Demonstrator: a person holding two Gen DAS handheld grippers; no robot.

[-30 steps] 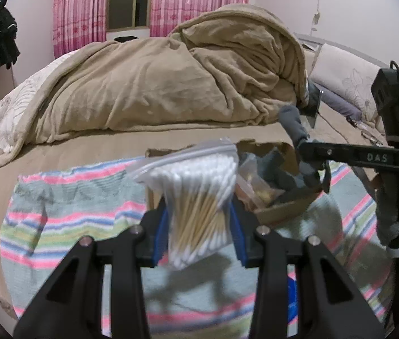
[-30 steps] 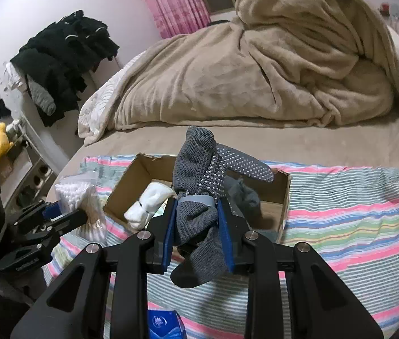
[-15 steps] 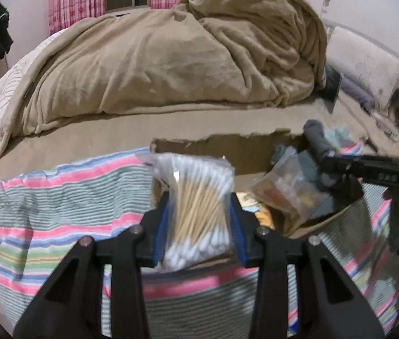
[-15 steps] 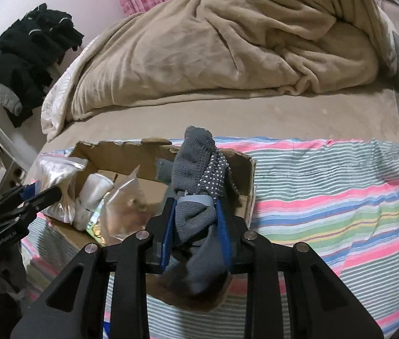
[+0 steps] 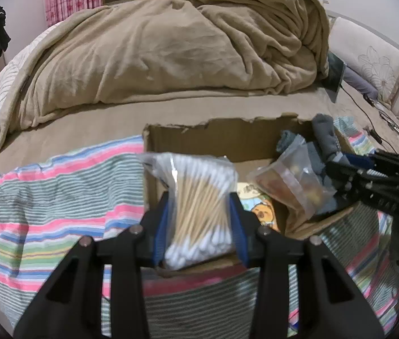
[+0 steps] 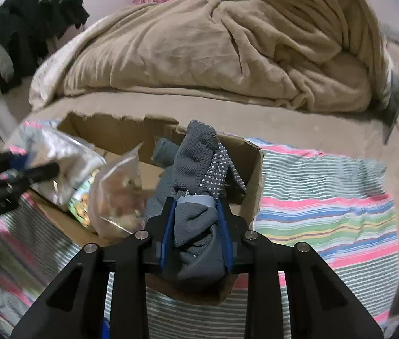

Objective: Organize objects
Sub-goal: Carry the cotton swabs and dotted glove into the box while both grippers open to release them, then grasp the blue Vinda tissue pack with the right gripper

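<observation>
left gripper [image 5: 199, 220] jaws clamping a bag of cotton swabs [image 5: 198, 206]; right gripper [image 6: 196, 226] jaws gripping grey dotted gloves [image 6: 199, 169], both hovering over the cardboard box [image 5: 227, 138] sitting on the bed.

The open cardboard box [image 5: 227, 138], its rim torn, sits on a striped cloth [image 5: 58, 197]. A clear bag of cotton swabs [image 5: 199, 212] stands upright above the box's near left corner. Grey dotted gloves [image 6: 199, 169] hang bunched over its right side. Inside, a clear snack bag [image 5: 290, 186] leans beside a cartoon-printed packet [image 5: 261, 212]
</observation>
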